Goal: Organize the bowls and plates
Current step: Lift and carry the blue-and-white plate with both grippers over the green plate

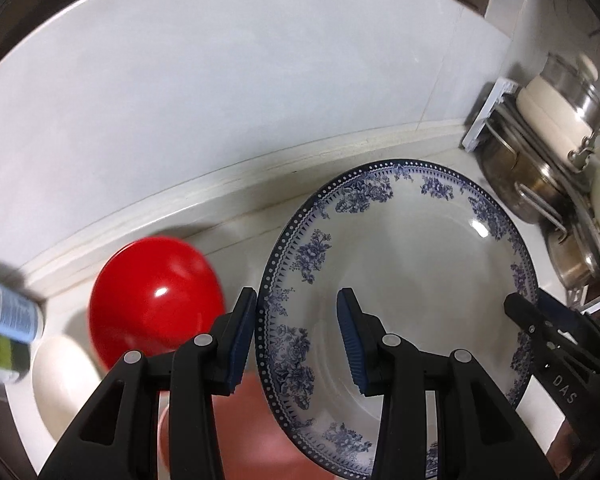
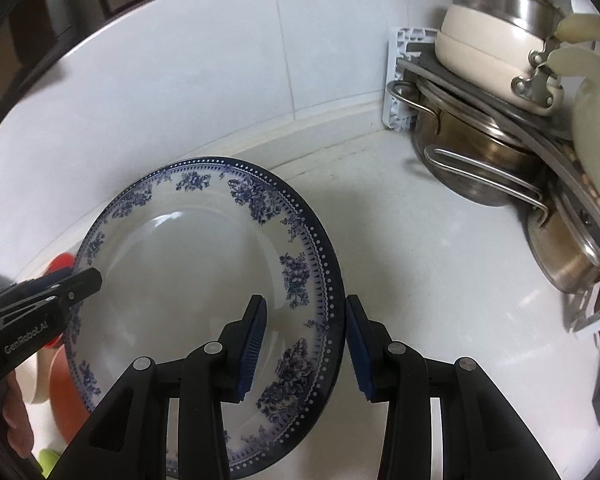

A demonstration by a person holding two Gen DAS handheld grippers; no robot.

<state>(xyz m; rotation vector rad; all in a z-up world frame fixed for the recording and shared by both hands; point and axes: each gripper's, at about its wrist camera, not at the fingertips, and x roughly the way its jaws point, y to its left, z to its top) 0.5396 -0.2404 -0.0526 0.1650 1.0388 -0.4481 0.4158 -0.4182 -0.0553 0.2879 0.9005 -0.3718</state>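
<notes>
Two grippers flank one blue-and-white plate [image 1: 412, 280] on a pale table [image 2: 440, 280] that meets a white tiled wall [image 1: 220, 100] along its far edge. Largest in view, the wall runs behind everything, with a raised ledge where it joins the table. The plate, white in the well with a blue floral band and a dotted rim, sits near the far edge of the table and appears tilted; whether its underside touches the table cannot be told. At the far right corner of the table a dish rack [image 2: 480, 92] carries stacked steel pots [image 2: 472, 160] and a cream pot [image 2: 488, 52] above them. A red bowl [image 1: 156, 296] lies just beside the plate toward the left edge of the table; a cream-coloured dish [image 1: 60, 384] lies nearer the front, left of the bowl, and a blurred bottle with a printed label [image 1: 8, 312] shows at the left edge of that view.

The left gripper [image 1: 296, 340] has its jaws spread, one finger outside the plate's left rim and the other over the well, neither clearly pressing the rim. The right gripper [image 2: 306, 344] likewise has its jaws spread, straddling the plate's right rim: the left finger lies over the well and the right finger just outside the rim, with a visible gap on the outer side.
</notes>
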